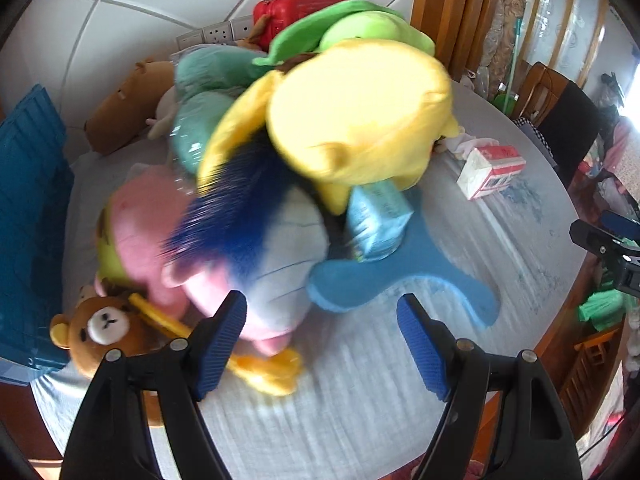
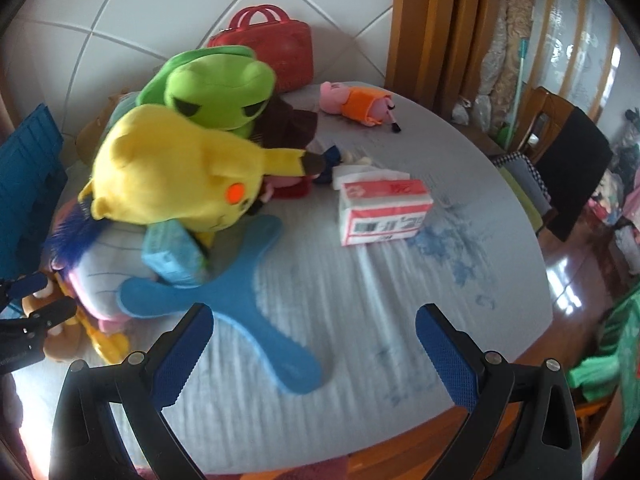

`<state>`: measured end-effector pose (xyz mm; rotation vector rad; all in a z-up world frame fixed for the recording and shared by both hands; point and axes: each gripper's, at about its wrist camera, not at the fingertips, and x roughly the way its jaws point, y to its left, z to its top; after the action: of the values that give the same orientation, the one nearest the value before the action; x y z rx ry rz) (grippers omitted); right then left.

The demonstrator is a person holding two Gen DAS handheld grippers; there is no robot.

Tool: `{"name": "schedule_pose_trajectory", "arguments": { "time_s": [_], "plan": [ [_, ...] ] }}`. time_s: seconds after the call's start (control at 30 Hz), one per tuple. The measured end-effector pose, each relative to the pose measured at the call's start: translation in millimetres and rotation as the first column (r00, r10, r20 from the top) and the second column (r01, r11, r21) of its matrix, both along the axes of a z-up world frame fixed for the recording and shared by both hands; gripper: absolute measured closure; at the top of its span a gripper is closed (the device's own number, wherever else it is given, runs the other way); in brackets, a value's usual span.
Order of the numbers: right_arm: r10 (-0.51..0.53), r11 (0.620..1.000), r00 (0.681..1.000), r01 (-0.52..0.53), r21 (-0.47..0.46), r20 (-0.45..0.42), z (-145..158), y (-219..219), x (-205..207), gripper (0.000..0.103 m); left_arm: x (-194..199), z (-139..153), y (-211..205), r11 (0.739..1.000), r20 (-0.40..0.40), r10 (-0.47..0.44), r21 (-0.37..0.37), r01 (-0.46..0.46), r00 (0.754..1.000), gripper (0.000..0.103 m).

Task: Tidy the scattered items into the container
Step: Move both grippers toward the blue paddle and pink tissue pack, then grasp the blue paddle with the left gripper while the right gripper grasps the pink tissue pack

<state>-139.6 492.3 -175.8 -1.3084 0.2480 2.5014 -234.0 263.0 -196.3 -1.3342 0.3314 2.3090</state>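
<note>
On the round table (image 2: 400,312) with its pale grey cloth, a heap of plush toys fills the left side: one yellow plush with a red cheek spot (image 2: 176,184) on top, one green frog plush (image 2: 220,92) behind it, one grey-and-pink plush with a shaggy blue mane (image 1: 276,248) beneath, one flat blue felt shape with splayed limbs (image 2: 244,280) spreading toward the near edge, and one small brown bear plush (image 1: 104,328) at the near-left edge. One light blue soft packet (image 2: 172,256) is wedged in the pile; its print is too blurred to read. Toward the right, alone, one white-and-red tissue pack (image 2: 384,212) shows red characters and a barcode I can't make out. One pink pig plush in an orange dress (image 2: 356,104) lies by the far edge, next to one red hard case with handles (image 2: 276,48). One blue slatted plastic crate (image 1: 28,208) stands off the table's left edge. Left gripper (image 1: 320,344) gapes, gripping nothing; right gripper (image 2: 316,356) likewise spread wide, empty, above the felt shape.
</note>
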Motion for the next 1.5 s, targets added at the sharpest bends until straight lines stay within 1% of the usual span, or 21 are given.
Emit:
{"name": "schedule_pose_trajectory", "arguments": {
  "time_s": [0.1,0.17,0.23,0.33,0.43,0.57,0.63,0.73,0.8,0.87,0.9,0.97,1.03,1.1,1.13,1.17,1.27,1.3,1.37,1.43,1.5],
  "plan": [
    [0.074,0.997,0.997,-0.074,-0.015,0.006,-9,49,-14,0.0,-2,-7,37,0.996,0.014,0.086,0.0,-0.086,0.996,0.026],
    [0.12,0.993,0.993,-0.12,-0.02,0.018,-16,72,-22,0.0,-5,-14,55,0.989,0.033,0.147,-0.024,-0.147,0.989,0.026],
    [0.176,0.984,0.983,-0.174,-0.032,0.053,-26,96,-34,0.0,-5,-17,64,0.978,0.046,0.206,-0.034,-0.205,0.977,0.026],
    [0.252,0.967,0.964,-0.249,-0.046,0.086,-38,117,-49,0.0,-4,-20,71,0.957,0.061,0.288,-0.047,-0.286,0.956,0.026],
    [0.301,0.953,0.949,-0.297,-0.055,0.099,-45,127,-64,0.0,-5,-23,74,0.941,0.064,0.337,-0.072,-0.332,0.939,0.026],
    [0.334,0.943,0.937,-0.331,-0.047,0.1,-49,132,-75,0.0,-8,-26,78,0.936,0.054,0.351,-0.058,-0.348,0.935,0.026],
    [0.351,0.936,0.93,-0.351,-0.019,0.114,-52,132,-79,0.0,-8,-33,80,0.926,0.065,0.377,-0.05,-0.375,0.924,0.026],
    [0.414,0.907,0.897,-0.42,0.007,0.151,-62,134,-90,0.0,-5,-48,85,0.909,0.116,0.417,-0.064,-0.412,0.902,0.026],
    [0.465,0.877,0.866,-0.479,0.038,0.186,-70,135,-101,0.0,-2,-57,90,0.895,0.134,0.445,-0.084,-0.437,0.886,0.026],
    [0.505,0.852,0.84,-0.522,0.043,0.199,-75,139,-112,0.0,1,-64,94,0.867,0.145,0.499,-0.091,-0.491,0.854,0.026],
    [0.534,0.833,0.82,-0.552,0.036,0.206,-78,143,-119,0.0,2,-67,97,0.849,0.149,0.528,-0.091,-0.52,0.836,0.026],
    [0.584,0.796,0.783,-0.604,0.035,0.216,-85,148,-132,0.0,7,-74,106,0.801,0.157,0.598,-0.096,-0.591,0.786,0.026],
    [0.649,0.741,0.728,-0.671,0.03,0.222,-92,152,-144,0.0,12,-82,116,0.746,0.178,0.664,-0.098,-0.658,0.726,0.026],
    [0.712,0.677,0.66,-0.736,0.015,0.24,-99,157,-155,0.0,14,-92,128,0.709,0.199,0.701,-0.098,-0.698,0.684,0.026],
    [0.735,0.648,0.631,-0.762,0.018,0.249,-103,158,-157,0.0,13,-99,135,0.687,0.199,0.724,-0.115,-0.718,0.66,0.026],
    [0.759,0.613,0.595,-0.79,0.019,0.267,-108,159,-161,0.0,12,-104,140,0.667,0.198,0.743,-0.128,-0.734,0.64,0.026],
    [0.8,0.555,0.532,-0.832,-0.007,0.276,-115,162,-166,0.0,8,-117,149,0.611,0.214,0.786,-0.125,-0.782,0.58,0.026],
    [0.813,0.537,0.512,-0.843,-0.018,0.276,-117,163,-169,0.0,6,-122,152,0.596,0.216,0.797,-0.134,-0.791,0.564,0.026],
    [0.833,0.511,0.484,-0.859,-0.036,0.268,-120,163,-173,0.0,-1,-132,154,0.574,0.21,0.815,-0.157,-0.804,0.54,0.026],
    [0.851,0.486,0.458,-0.873,-0.053,0.257,-122,162,-177,0.0,-8,-140,155,0.553,0.205,0.829,-0.168,-0.816,0.52,0.026],
    [0.863,0.466,0.436,-0.882,-0.069,0.254,-126,161,-179,0.0,-14,-146,156,0.538,0.199,0.839,-0.175,-0.824,0.506,0.026]
  ]
}}
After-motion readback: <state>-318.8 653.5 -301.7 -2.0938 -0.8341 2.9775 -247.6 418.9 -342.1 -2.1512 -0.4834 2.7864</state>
